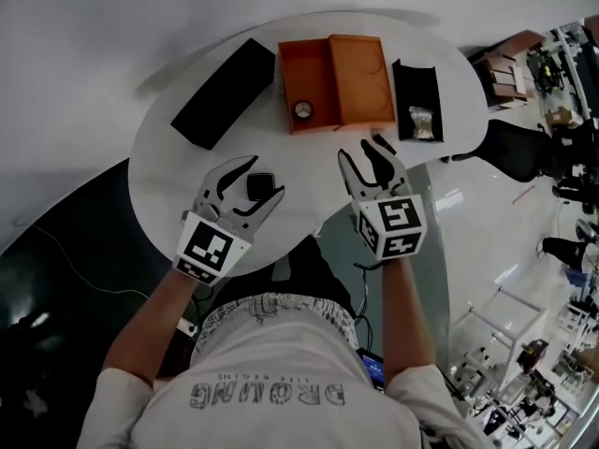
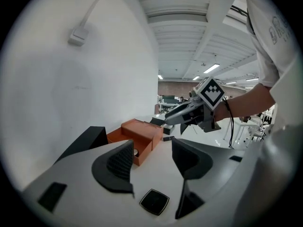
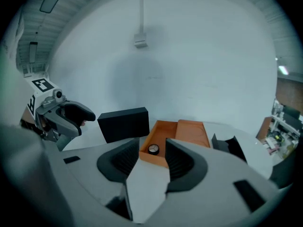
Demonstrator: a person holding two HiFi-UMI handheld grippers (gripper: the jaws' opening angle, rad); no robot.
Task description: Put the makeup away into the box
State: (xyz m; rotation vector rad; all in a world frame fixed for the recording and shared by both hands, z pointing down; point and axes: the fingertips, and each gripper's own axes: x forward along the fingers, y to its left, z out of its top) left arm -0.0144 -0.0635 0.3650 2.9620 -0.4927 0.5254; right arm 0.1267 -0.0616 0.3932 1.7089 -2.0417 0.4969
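The white table (image 1: 159, 157) lies under both pairs of fingers; a long black box (image 1: 225, 92) sits beyond the fingertips of the left gripper (image 2: 152, 149), off to their left; the open orange box (image 1: 360, 78) stands just past the fingertips of the right gripper (image 1: 364, 150), with an open black case (image 1: 416, 80) to their right; both grippers' fingers stand apart and press on nothing; a black square compact (image 2: 154, 201) lies on the table between the left fingers, near their roots, neither pad on it; a small round pot (image 1: 302, 110) sits inside the orange box, ahead of the right fingers' gap.
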